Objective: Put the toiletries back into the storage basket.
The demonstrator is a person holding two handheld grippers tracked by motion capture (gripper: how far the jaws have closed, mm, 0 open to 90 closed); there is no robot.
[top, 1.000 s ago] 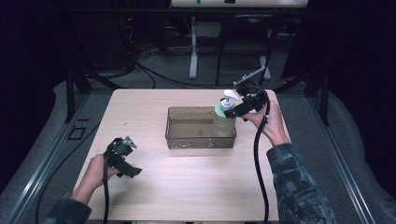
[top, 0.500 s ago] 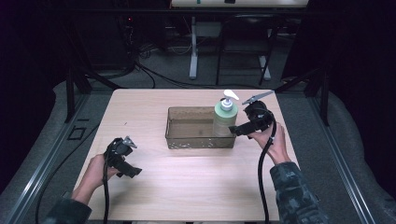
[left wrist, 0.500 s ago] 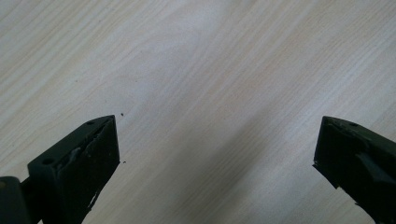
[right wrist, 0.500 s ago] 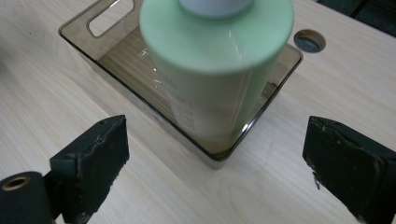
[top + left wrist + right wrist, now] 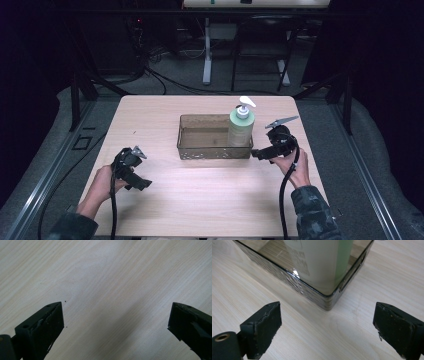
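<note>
Light wood worktop (image 5: 210, 200) mid-frame, dark room with cables and stand legs above it. Pump bottle (image 5: 241, 127) stands upright in right end of clear bin (image 5: 200, 150), centre. My right tool (image 5: 256, 154) spread wide, empty, just beside bin's lower-right corner. Left tool (image 5: 142, 184) lower left, spread, empty, over bare wood.

The pump bottle (image 5: 241, 129) at the centre of the high view is pale green with a white pump head; in the right gripper view, at the top, its label carries small dark print on a whitish panel. The bin (image 5: 205, 150) around it is smoky, translucent brown-grey. The table (image 5: 210, 200) is light wood with fine grain lines. Both grippers (image 5: 131, 167) (image 5: 260, 153) are black, with black cables. The sleeve (image 5: 312, 215) at lower right shows green camouflage.
</note>
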